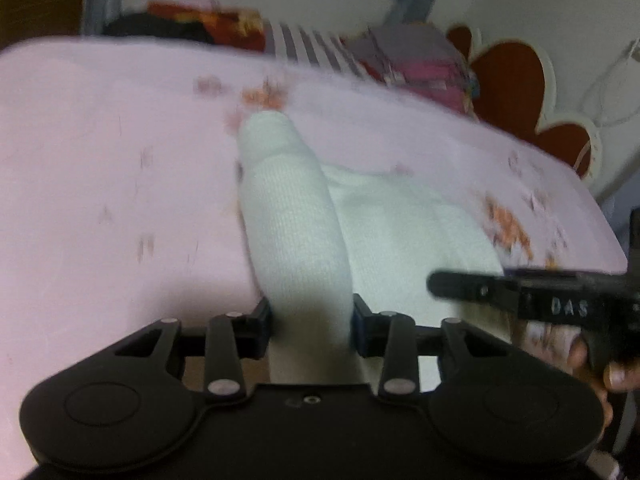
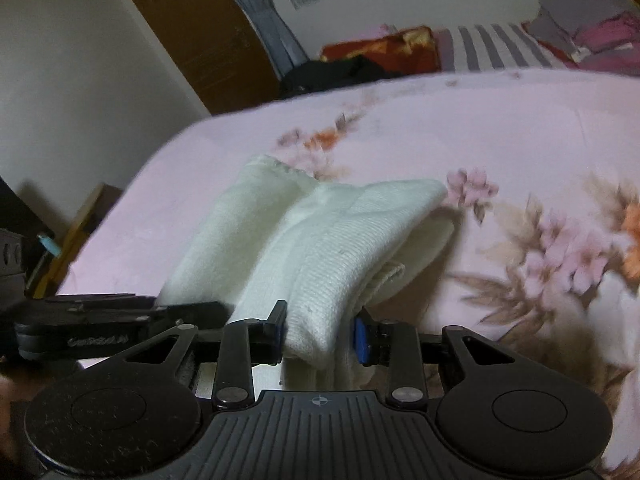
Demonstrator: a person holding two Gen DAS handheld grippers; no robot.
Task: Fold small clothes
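A white knitted garment lies bunched on a pink flowered bedsheet. My left gripper is shut on one end of it, and the cloth runs forward between the fingers. My right gripper is shut on another end of the same white garment, which drapes folded ahead of it. The right gripper also shows at the right edge of the left wrist view, close beside the cloth. The left gripper shows at the left of the right wrist view.
A pile of coloured clothes and a striped cloth lie at the far side of the bed. A red and dark heap sits by a curtain. A white headboard with red hearts stands to the right.
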